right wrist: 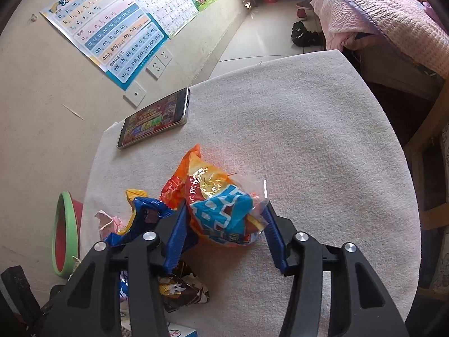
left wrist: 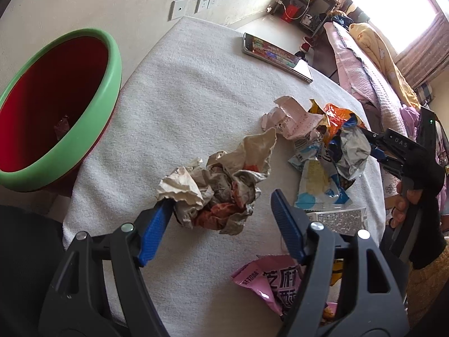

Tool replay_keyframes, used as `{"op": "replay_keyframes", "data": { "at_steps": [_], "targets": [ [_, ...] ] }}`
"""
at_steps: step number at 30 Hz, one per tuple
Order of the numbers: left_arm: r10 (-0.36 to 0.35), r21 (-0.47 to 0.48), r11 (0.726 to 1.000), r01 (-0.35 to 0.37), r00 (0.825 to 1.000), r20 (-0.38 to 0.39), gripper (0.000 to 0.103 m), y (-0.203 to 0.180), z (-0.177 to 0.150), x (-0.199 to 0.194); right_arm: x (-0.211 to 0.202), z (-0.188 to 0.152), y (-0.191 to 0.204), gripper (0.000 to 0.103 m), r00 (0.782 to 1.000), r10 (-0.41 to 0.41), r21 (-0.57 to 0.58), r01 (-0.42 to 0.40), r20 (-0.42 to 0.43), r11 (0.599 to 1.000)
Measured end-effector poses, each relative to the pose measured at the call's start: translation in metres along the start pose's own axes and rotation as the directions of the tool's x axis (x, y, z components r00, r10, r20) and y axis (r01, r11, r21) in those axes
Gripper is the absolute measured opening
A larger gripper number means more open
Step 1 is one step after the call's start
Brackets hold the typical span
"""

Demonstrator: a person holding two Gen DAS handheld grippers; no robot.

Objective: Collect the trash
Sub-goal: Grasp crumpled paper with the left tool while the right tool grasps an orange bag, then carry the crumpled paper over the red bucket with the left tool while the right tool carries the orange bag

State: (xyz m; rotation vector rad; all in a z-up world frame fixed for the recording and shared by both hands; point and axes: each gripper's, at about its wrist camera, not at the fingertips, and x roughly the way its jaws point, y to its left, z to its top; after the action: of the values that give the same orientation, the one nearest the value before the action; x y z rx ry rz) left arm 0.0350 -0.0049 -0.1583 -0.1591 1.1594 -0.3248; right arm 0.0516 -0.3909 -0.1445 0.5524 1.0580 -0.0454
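Note:
A crumpled brown paper wad (left wrist: 224, 179) lies on the white-clothed table (left wrist: 182, 98). My left gripper (left wrist: 221, 198) stands open around its near side; the left fingertip touches the paper and the right one stands apart. In the right wrist view an orange and blue snack bag (right wrist: 221, 202) sits between the blue pads of my right gripper (right wrist: 226, 206), and both pads press on its sides. In the left wrist view the right gripper (left wrist: 374, 144) reaches into the pile of wrappers (left wrist: 336, 140) from the right, held by a hand. A red bin with a green rim (left wrist: 112, 64) stands beside the table's left edge.
A phone (left wrist: 276, 54) with a lit screen lies at the table's far side. A pink wrapper (left wrist: 266, 280), a white and blue packet (left wrist: 317, 179) and a crumpled receipt (left wrist: 289, 118) lie nearby. A bed (left wrist: 364, 64) runs along the right.

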Motion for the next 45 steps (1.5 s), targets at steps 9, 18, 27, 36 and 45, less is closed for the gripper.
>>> {"op": "replay_keyframes", "data": {
  "at_steps": [9, 18, 27, 36, 45],
  "targets": [
    [0.007, -0.012, 1.000, -0.007, 1.000, -0.008, 0.068, 0.003, 0.001, 0.006, -0.037, -0.008, -0.011, 0.045, 0.997, -0.017, 0.025, 0.015, 0.073, 1.000],
    [0.024, -0.043, 0.999, -0.025, 0.999, -0.030, 0.046, 0.011, -0.002, 0.014, -0.084, -0.006, -0.010, 0.045, 0.975, -0.042, 0.074, 0.026, 0.217, 0.997],
    [0.027, -0.030, 0.999, -0.027, 0.999, 0.018, 0.042, 0.007, -0.002, -0.004, -0.094, 0.000, 0.047, 0.045, 0.966, 0.029, -0.071, -0.011, 0.257, 0.997],
    [0.032, -0.054, 0.998, -0.028, 0.997, 0.071, 0.042, 0.014, 0.002, -0.024, -0.061, -0.023, 0.091, 0.045, 0.985, 0.085, -0.160, -0.061, 0.149, 0.985],
    [0.045, -0.099, 0.994, -0.035, 0.994, 0.103, 0.042, 0.030, 0.011, -0.039, -0.049, -0.034, 0.124, 0.045, 0.986, 0.128, -0.228, -0.101, 0.106, 0.968]
  ]
}}
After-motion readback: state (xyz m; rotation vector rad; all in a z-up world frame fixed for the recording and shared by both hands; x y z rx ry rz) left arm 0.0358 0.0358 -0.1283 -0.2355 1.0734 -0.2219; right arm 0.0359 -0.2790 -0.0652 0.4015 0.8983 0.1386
